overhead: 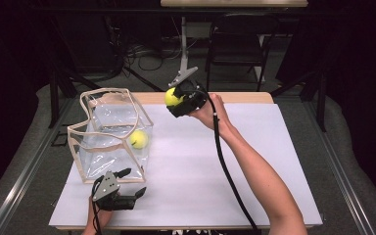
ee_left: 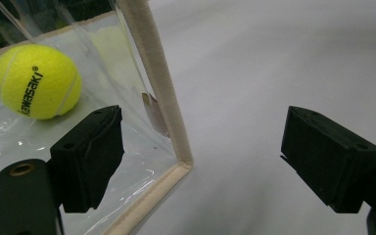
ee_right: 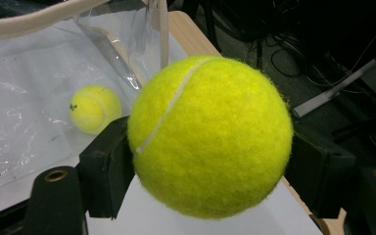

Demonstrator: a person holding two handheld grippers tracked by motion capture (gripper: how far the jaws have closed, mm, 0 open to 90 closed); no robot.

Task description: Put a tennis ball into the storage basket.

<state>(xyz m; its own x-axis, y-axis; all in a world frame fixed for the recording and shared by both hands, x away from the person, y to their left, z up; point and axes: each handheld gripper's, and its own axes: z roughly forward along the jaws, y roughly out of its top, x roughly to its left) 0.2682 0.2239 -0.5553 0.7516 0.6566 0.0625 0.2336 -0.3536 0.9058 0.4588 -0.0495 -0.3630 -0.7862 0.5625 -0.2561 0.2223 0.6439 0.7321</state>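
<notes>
The right gripper [overhead: 176,99] has its fingers [ee_right: 105,166] clamped on a yellow tennis ball [ee_right: 209,136], one pad on each side, and holds it in the air above the far edge of the bench [overhead: 254,161]. The clear plastic bag [overhead: 110,134] with beige trim stands open-topped to the left of that ball and lower — so the coming move, as I judge it, is a carry leftward and down over the bag's rim. A second tennis ball [ee_left: 35,81] already lies inside the bag against its right wall; its black print reads "KAWASAKI". The left gripper [overhead: 133,183] rests just in front of the bag's near right corner, fingers [ee_left: 89,156] spread wide and holding nothing — the corner seam stands between them, untouched.
</notes>
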